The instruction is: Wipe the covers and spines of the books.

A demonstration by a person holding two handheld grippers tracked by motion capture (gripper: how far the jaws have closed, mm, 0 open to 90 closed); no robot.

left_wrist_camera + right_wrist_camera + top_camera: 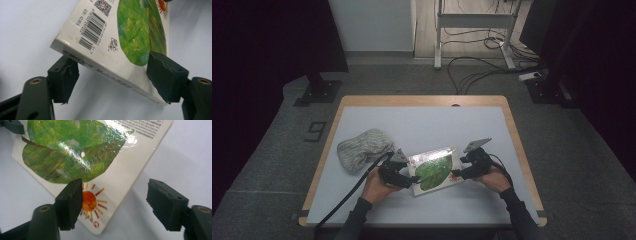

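Observation:
A glossy picture book (434,170), white with a big green leaf and a small orange sun on its cover, lies near the table's front middle. My left gripper (409,179) is at its spine side. In the left gripper view the book (105,37) has its spine edge raised off the table, and the left gripper (113,75) stands open, one jaw under the spine, the other over the cover near a corner. My right gripper (459,172) is at the opposite corner. The right gripper (115,200) is open, one jaw over the sun on the book (75,157), the other over bare table.
A crumpled grey cloth (362,148) lies left of the book, close to my left hand. The pale table top (422,120) has a wooden rim. Cables and a desk frame (474,30) stand on the floor beyond the table's far edge.

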